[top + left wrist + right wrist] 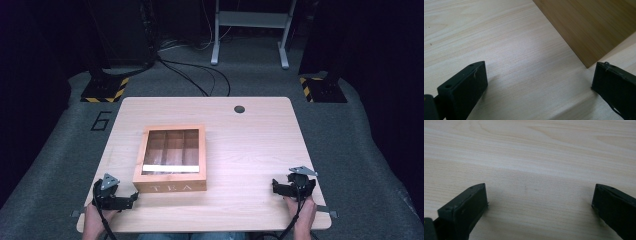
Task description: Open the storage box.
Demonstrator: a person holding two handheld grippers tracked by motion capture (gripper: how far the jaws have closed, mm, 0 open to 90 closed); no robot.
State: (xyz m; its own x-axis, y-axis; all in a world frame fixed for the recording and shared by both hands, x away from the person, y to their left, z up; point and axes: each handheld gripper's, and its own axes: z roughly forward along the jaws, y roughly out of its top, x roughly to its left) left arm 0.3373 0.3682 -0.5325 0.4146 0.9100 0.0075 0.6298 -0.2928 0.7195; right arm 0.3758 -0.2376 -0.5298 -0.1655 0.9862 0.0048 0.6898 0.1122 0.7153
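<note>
Wooden tea box (170,187) — glass lid shut, "TEA" on front, compartments inside.

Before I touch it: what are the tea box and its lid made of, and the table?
Tea box: apparently bamboo or wood, smooth brown, fine straight grain. Lid panel: looks like clear glass or plastic, since the compartments show through and it carries a glare stripe. Table: pale wood-grain, possibly laminate.

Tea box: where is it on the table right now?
In the high view the tea box sits left of centre on the table, lid closed, just right of the left gripper and far from the right gripper.
</note>
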